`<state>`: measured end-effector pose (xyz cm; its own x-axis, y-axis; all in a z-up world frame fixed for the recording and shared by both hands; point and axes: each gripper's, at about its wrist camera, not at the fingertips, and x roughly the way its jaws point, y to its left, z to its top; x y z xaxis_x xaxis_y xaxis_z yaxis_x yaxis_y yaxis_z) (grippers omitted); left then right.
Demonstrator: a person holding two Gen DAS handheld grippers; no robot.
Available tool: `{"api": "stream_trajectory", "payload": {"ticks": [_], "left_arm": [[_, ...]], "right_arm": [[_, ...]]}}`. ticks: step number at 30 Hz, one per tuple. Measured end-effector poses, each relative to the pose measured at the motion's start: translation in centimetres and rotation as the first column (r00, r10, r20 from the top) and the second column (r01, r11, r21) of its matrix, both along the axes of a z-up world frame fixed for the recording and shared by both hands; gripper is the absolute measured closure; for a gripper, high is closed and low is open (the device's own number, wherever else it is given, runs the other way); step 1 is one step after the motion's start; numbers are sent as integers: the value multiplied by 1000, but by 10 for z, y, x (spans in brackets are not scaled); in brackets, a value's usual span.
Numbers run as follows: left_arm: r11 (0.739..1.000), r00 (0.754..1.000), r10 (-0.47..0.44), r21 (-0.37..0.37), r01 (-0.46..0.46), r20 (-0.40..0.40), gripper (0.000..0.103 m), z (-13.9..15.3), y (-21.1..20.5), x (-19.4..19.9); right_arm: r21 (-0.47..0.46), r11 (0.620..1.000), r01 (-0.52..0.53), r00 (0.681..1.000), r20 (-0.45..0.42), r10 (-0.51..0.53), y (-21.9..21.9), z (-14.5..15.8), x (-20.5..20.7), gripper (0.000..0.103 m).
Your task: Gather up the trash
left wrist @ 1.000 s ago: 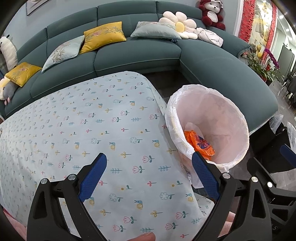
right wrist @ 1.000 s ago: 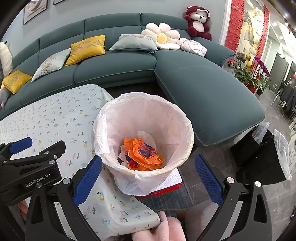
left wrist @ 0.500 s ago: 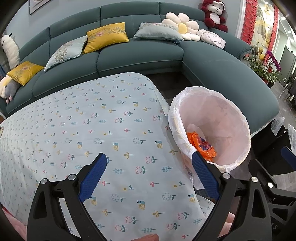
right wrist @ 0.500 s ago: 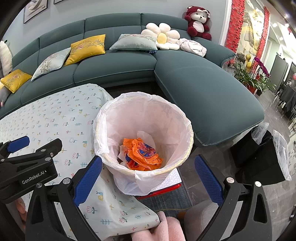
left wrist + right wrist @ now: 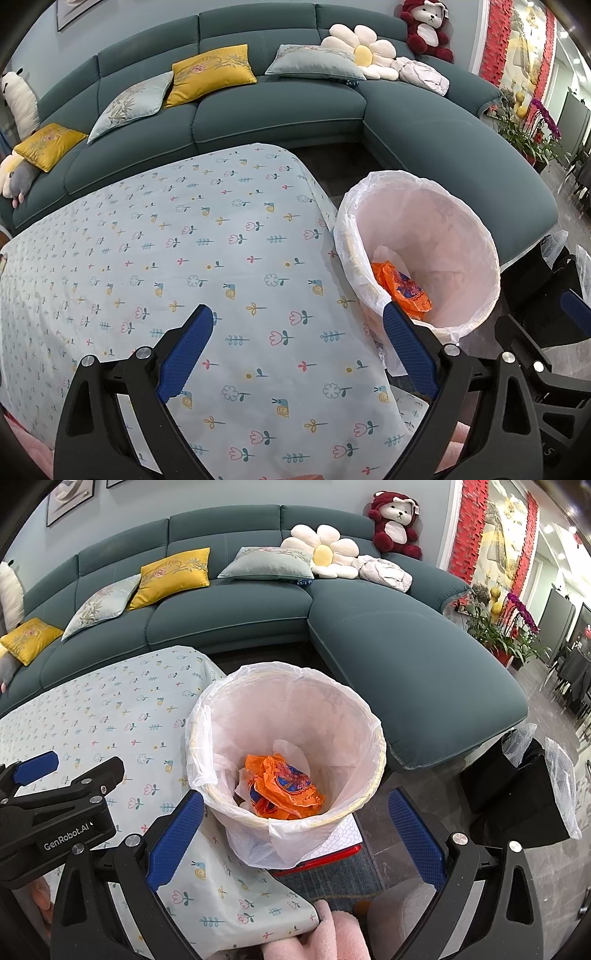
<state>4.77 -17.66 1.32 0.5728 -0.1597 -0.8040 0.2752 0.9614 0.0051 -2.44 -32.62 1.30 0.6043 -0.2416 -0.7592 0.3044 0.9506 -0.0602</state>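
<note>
- Behind everything a long teal sofa [image 5: 236, 624] with cushions is seen, and in front of it a counter [image 5: 177, 266] is covered by a pale cloth printed with small flowers and snails.
- An orange wrapper [image 5: 284, 788] is lying at the bottom of the lined trash bin [image 5: 332, 709], on top of some white paper; the bin is placed just beside the right edge of the counter.
- No other trash is found on the visible cloth, so the collecting is judged to be at its end or between two items.
- Both the left tongs [image 5: 297, 341] and the right tongs [image 5: 295, 825] are held wide apart with nothing between them.
- For the next move, a search for remaining litter is probably required; otherwise nothing is left to be gripped.
- Almost the whole counter top is shown only by the left wrist view.
- The full inside of the bin, a red-edged object under it and the floor are shown only by the right wrist view, where the left tongs are also seen from the side.
</note>
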Motion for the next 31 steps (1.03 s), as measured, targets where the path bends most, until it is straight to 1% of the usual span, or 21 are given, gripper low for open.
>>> {"api": "stream_trajectory", "payload": {"ticks": [18,28,31], "left_arm": [[1000,1000,-4,24,3,20,15,-1,-5,-5],[1000,1000,-15,13,15,16,15,2,-4,-3],[1000,1000,-23,8,23,4,15,1,-4,-1]], "right_arm": [[0,1000,-1,1000,-1,1,0,0,0,7],[0,1000,0,1000,-1,0,-1,1,0,7],[0,1000,2,1000,-1,-2,-2,0,-1,7]]}}
